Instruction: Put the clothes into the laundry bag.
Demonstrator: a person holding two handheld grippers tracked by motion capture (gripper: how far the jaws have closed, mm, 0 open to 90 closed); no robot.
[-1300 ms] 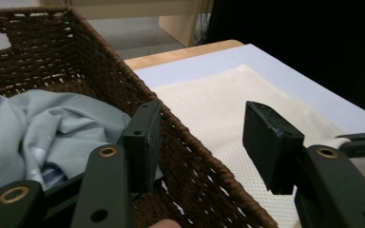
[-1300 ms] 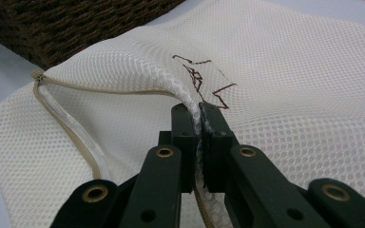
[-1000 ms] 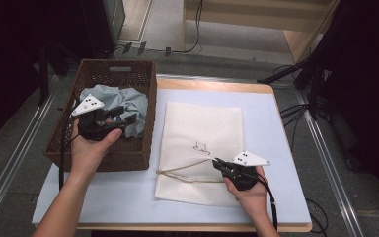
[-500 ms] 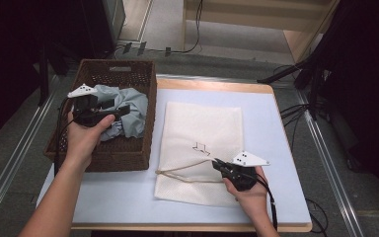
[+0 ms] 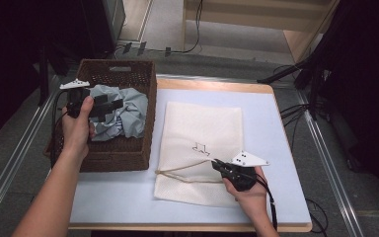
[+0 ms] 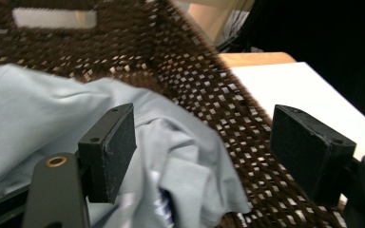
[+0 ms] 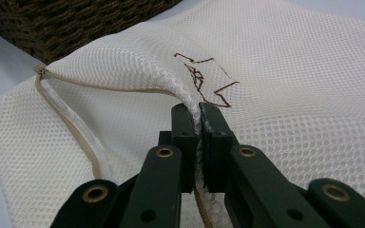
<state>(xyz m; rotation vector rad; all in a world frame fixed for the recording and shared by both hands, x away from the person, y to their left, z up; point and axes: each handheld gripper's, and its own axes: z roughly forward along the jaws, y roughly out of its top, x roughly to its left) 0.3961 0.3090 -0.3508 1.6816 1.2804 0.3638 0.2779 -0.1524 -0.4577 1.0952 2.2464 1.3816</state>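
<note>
The work in hand is judged to be the loading of a grey garment [image 5: 121, 114] into a white mesh bag [image 5: 200, 148]. The basket [image 5: 128, 79] is taken as the landmark.

**Position of the items.** The grey garment lies crumpled inside the basket, against its right wall. The mesh bag lies flat on the worktop [image 5: 276, 128] just right of the basket, with its mouth and beige drawstring [image 7: 71, 128] at the near end.

**State of the tools.** The left tool [image 5: 109, 105] is held over the garment inside the basket. Its jaws stand apart and have just been opening; cloth lies below and between them in the left gripper view, but no pad presses on it. The right tool [image 5: 218, 164], right of the basket's near corner, is clamped on the upper layer of the bag's mouth, and a ridge of mesh is raised above the lower layer.

**Handling.** The garment is judged light, soft and limp. It is best gripped at a thick raised fold near its middle, so that less of it trails. The mesh is thin and yielding, and only the top layer should be pinched.

**Obstructions.** The basket's right wall stands between garment and bag, so the cloth must be lifted over it. The coarse weave may snag hanging fabric. The loose drawstring lies across the bag's mouth.
</note>
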